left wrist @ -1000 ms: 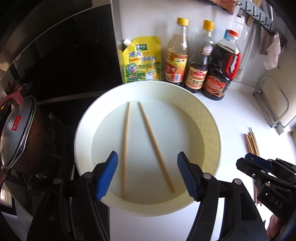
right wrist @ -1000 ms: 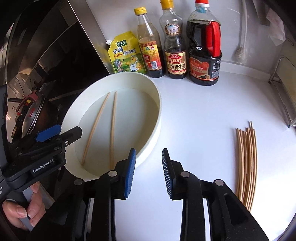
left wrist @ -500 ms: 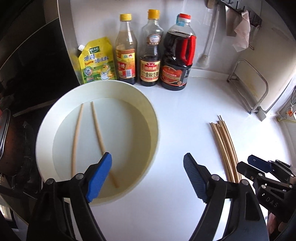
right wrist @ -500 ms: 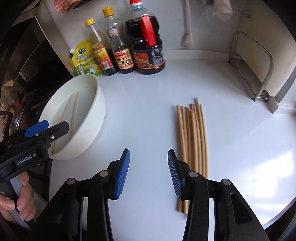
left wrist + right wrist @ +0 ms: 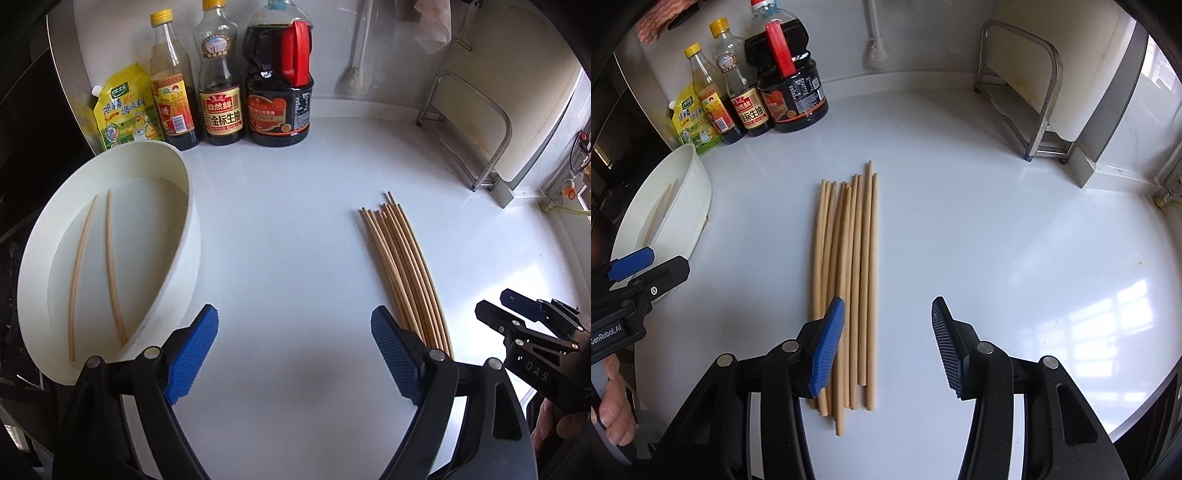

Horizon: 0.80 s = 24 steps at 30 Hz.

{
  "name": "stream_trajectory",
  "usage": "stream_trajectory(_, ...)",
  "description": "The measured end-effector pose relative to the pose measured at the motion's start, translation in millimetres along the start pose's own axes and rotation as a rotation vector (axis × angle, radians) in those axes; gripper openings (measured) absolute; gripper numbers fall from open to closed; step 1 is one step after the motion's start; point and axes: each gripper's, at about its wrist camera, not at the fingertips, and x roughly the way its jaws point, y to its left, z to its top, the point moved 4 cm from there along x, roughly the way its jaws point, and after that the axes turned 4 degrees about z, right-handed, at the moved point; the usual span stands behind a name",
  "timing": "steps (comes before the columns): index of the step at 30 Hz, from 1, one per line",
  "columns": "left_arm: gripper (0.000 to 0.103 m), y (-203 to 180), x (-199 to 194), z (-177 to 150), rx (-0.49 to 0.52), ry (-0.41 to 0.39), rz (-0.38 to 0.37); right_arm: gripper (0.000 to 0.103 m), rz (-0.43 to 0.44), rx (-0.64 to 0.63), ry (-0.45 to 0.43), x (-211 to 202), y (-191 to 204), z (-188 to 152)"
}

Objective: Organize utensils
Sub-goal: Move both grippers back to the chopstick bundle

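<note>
A bundle of several wooden chopsticks lies on the white counter, also seen as the bundle in the left wrist view. Two more chopsticks rest inside the white round basin on the left; the basin shows at the left edge of the right wrist view. My left gripper hovers over bare counter between basin and bundle, jaws opening, nothing between them. My right gripper hangs over the bundle's near end, jaws opening; some sticks lie below its left pad, untouched.
A yellow seasoning pouch and three sauce bottles stand against the back wall. A metal rack stands at the back right. A stove area borders the basin on the left. The counter edge curves at the near right.
Both grippers have swept rightward, from over the basin to the chopstick bundle, and sunk a little. Both sets of jaws have spread wider.
</note>
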Motion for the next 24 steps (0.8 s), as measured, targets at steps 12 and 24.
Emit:
stream_trajectory(12,0.084,-23.5,28.9,-13.4,0.000,0.050,0.042,0.047,0.021,-0.034,0.039,47.2,-8.1,-4.5)
stream_trajectory(24,0.084,-32.0,37.9,-15.9,-0.022,0.054,0.043,0.047,-0.005,-0.074,0.045,60.7,-8.2,-5.4)
